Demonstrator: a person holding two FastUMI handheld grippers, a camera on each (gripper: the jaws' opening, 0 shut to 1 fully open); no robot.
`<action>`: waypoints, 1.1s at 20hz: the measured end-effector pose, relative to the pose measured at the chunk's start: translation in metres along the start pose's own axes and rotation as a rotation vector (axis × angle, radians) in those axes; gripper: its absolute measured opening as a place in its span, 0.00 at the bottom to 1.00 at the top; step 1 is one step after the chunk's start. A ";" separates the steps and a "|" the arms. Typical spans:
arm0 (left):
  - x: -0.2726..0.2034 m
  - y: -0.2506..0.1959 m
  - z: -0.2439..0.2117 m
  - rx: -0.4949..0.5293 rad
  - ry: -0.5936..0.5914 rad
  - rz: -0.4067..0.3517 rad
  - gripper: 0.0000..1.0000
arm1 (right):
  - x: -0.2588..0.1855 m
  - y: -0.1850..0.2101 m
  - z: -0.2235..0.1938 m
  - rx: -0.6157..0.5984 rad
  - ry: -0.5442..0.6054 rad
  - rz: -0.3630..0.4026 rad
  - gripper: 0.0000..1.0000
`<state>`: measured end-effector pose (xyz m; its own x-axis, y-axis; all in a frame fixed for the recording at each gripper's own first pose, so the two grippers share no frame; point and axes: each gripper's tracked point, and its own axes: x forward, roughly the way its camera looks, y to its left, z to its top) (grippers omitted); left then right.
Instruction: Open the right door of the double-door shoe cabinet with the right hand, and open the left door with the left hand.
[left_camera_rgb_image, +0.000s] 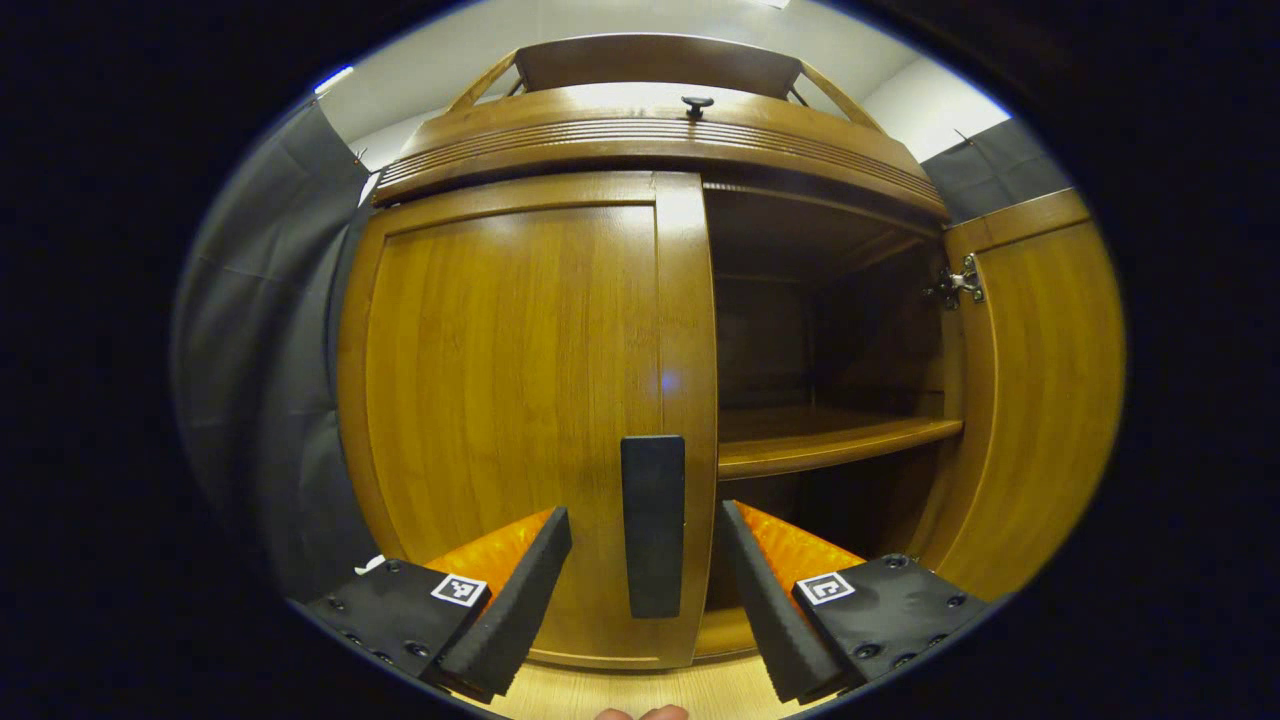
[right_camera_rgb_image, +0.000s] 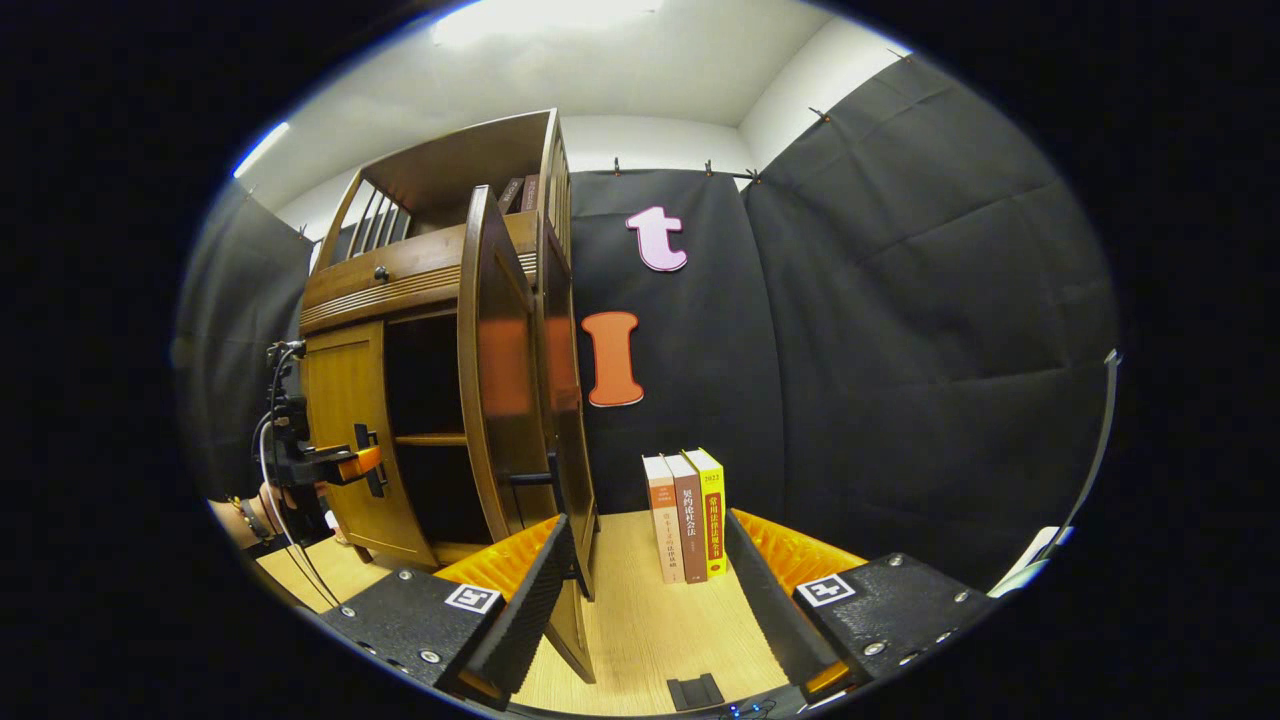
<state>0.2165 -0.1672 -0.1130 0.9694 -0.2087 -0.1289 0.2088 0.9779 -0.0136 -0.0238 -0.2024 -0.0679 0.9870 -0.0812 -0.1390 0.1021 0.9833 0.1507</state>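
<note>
The double-door shoe cabinet (left_camera_rgb_image: 640, 130) stands on a pale wooden floor (right_camera_rgb_image: 640, 620) against the black cloth wall of the booth, an amber-brown piece with a ribbed cornice, a small dark knob (left_camera_rgb_image: 697, 103) on the drawer front above the doors, and a railed shelf on top. Its right door (left_camera_rgb_image: 1040, 390) is already swung wide, hanging on a metal hinge (left_camera_rgb_image: 958, 284); in the right gripper view the same door (right_camera_rgb_image: 495, 400) shows edge-on, well clear of the opening. Behind it the dark interior is exposed, with one bare wooden shelf (left_camera_rgb_image: 830, 440) across the middle. So the first half of the task looks done.

The left door (left_camera_rgb_image: 520, 400) is shut, flush with the frame. Its dark vertical handle (left_camera_rgb_image: 652, 525) sits near the door's inner edge, and the left gripper (left_camera_rgb_image: 645, 590) faces it with jaws spread wide, one finger on each side of the handle and neither touching it as far as I can tell. In the right gripper view that gripper (right_camera_rgb_image: 368, 462) shows at the handle, with the hand (right_camera_rgb_image: 250, 515) that holds it behind. What is left, in my judgement, is to close on the handle and pull the door out.

The right gripper (right_camera_rgb_image: 645, 590) is spread wide and holds nothing, hanging beside the open door. Three books (right_camera_rgb_image: 686, 515) stand upright near the cloth wall.
</note>
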 end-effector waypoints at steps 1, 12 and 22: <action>0.005 -0.001 -0.002 -0.002 0.002 -0.003 0.96 | 0.000 -0.001 -0.002 -0.004 0.007 -0.007 0.92; 0.021 0.002 -0.025 -0.106 0.003 -0.034 0.76 | 0.010 -0.012 0.023 0.003 -0.041 -0.042 0.92; 0.017 -0.004 -0.039 -0.054 0.056 -0.039 0.39 | -0.010 -0.007 0.014 -0.055 -0.030 -0.061 0.92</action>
<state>0.2266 -0.1743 -0.1535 0.9517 -0.2470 -0.1825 0.2373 0.9687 -0.0734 -0.0325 -0.2106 -0.0538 0.9824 -0.1454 -0.1169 0.1561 0.9838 0.0883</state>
